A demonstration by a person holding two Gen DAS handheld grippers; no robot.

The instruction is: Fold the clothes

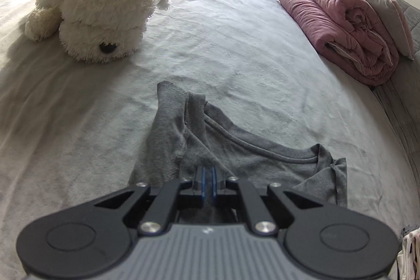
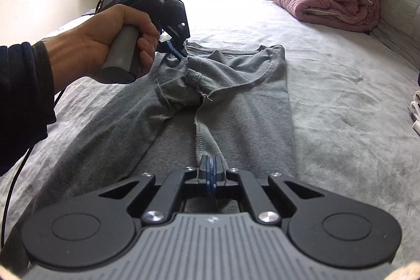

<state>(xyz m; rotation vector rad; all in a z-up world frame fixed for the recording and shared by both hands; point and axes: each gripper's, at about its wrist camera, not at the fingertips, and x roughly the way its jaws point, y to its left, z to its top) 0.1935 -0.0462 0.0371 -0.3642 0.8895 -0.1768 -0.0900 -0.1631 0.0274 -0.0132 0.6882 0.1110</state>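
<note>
Grey shirt part-folded on bed, pinched at both ends
Left gripper clamps the collar end, right gripper a hemmed edge; thin limp knit (light, droopy), so seams likely hold best

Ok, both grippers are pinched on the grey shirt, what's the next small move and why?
Probably lay the folded side flat on the shirt's middle, then release. The left gripper is shut on the grey shirt near the collar, the right gripper on its hem edge, and the fabric between them lies bunched over the body on the bed.
</note>
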